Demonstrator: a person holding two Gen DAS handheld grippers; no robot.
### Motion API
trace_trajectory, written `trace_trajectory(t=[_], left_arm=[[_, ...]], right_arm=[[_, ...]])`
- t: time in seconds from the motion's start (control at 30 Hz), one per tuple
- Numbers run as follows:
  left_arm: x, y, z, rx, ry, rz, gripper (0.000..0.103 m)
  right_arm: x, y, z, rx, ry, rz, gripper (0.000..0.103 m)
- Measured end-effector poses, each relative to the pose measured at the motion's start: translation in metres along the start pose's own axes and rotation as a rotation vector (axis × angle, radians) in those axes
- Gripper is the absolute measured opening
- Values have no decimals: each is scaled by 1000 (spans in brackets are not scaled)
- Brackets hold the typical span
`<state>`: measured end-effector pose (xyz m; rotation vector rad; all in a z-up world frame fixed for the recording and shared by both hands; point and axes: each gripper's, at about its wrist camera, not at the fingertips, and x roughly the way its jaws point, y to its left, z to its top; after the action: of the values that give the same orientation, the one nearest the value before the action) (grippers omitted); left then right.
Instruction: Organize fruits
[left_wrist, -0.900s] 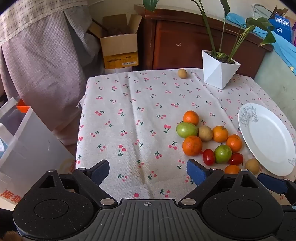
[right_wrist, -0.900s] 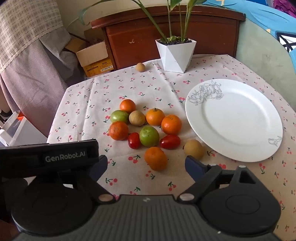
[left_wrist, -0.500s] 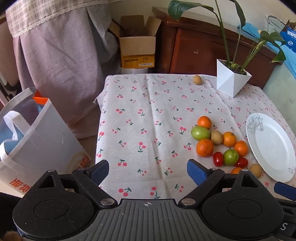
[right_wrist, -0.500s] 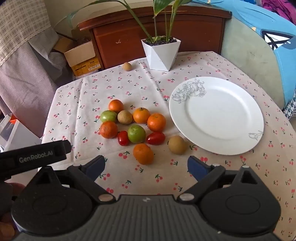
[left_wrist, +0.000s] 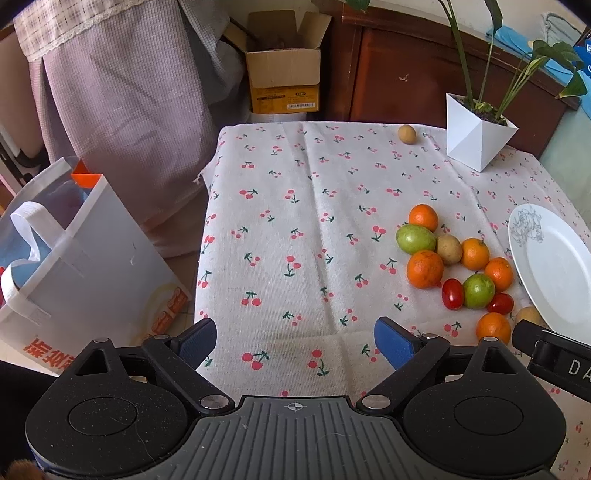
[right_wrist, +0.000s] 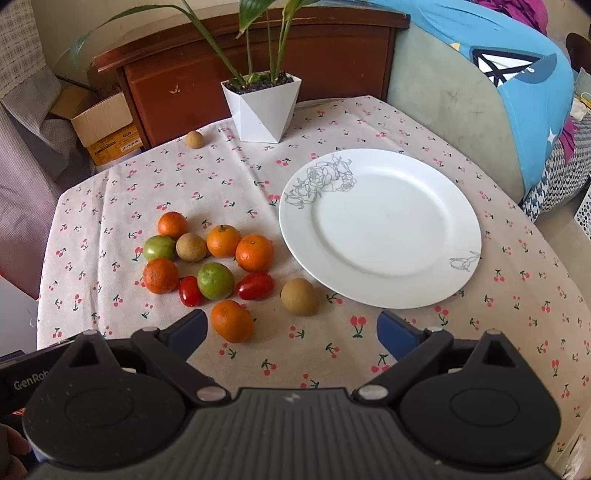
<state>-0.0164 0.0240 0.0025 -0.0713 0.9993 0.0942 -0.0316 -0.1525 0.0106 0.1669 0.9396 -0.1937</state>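
We hold both tongs above the near edge of the surface (right_wrist: 517, 258), which is covered with a cherry-print cloth. The left tongs (left_wrist: 295, 341) stand wide with nothing between the blue pads; bare cloth lies under them. The right tongs (right_wrist: 291, 332) also stand wide and grip nothing.

We take the white plate (right_wrist: 380, 229) as the landmark. It carries nothing. The fruit cluster (right_wrist: 207, 258) lies just left of the plate: five oranges, two green fruits, two red tomatoes and a brown fruit, most touching a neighbour. The nearest orange (right_wrist: 232, 320) sits just inside the left pad of the right tongs, apart from the pad. A second brown fruit (right_wrist: 300, 296) rests just beside the near-left rim of the plate. A third brown fruit (right_wrist: 194, 139) lies well beyond the plate, next to the white plant pot (right_wrist: 262, 107) at the far edge of the surface.

In the left wrist view a white bag (left_wrist: 74, 258) stands on the floor, left of the surface
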Motion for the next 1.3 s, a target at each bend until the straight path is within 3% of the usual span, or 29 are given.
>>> trace_trajectory(t=[0.27, 1.3], left_arm=[[1, -4, 3, 14, -9, 25, 94], [-1, -4, 1, 55, -74, 66, 94]], right_arm=[[3, 5, 0, -37, 2, -41, 98], [1, 16, -2, -104, 8, -23, 99]])
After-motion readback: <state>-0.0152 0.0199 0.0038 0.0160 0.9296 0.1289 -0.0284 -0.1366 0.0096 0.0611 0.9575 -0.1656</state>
